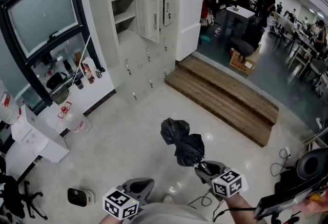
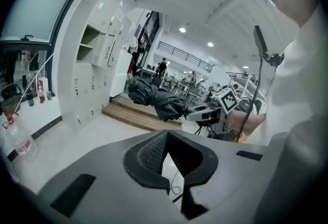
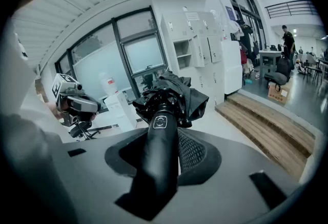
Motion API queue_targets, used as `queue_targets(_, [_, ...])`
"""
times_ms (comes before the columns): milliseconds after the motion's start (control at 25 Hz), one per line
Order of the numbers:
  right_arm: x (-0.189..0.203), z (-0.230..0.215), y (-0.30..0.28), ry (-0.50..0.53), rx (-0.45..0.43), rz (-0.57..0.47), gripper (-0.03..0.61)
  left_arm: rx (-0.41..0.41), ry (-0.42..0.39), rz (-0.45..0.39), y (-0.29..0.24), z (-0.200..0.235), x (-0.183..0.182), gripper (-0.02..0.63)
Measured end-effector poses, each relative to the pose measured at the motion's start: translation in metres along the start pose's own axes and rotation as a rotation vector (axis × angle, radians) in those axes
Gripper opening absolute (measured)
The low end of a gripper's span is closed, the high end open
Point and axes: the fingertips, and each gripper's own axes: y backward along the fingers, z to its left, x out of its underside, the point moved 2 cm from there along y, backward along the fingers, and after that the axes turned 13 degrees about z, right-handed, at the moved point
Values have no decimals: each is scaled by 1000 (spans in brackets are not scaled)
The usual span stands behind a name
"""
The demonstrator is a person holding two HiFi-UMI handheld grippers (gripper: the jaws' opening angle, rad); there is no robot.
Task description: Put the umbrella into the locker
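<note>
Umbrella [image 1: 182, 143], black and folded, is being held clear of the floor [image 1: 128, 136] by the right hand-held gripper [image 1: 204, 167]. Its handle [image 3: 160, 151] is being clamped between the two jaws, and the bundled canopy is being pointed forward and slightly downward in front of the person. The left hand-held gripper [image 1: 137, 187] is being carried low beside the right one, apart from the umbrella. Its jaws are being kept together at the tips with nothing between them.

The lockers [image 1: 134, 54] are being faced from across the open floor, well apart from the umbrella. One door [image 1: 151, 17] in the upper rows is being left open, and beside it an open compartment [image 1: 124, 13] with a shelf is being shown. Nothing can be made out inside it. A wooden step [image 1: 225, 97] is being seen to the right of the lockers.

By the look of it, the task is being carried through its early part. The pick-up is being judged as done, since the umbrella is up and firmly gripped. What is being left to do is the larger share:
- The umbrella is to be brought across the floor to the lockers.
- It is to be lined up with an open compartment and slid inside.
- It is to be let go there.
</note>
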Motion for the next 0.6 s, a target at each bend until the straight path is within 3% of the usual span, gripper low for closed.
queue_targets(320, [-16, -24, -12, 22, -13, 19, 152, -23, 17, -32, -7, 11, -20, 11])
queue_targets(600, [-72, -43, -49, 38, -21, 16, 152, -36, 41, -35, -8, 63, -43, 9])
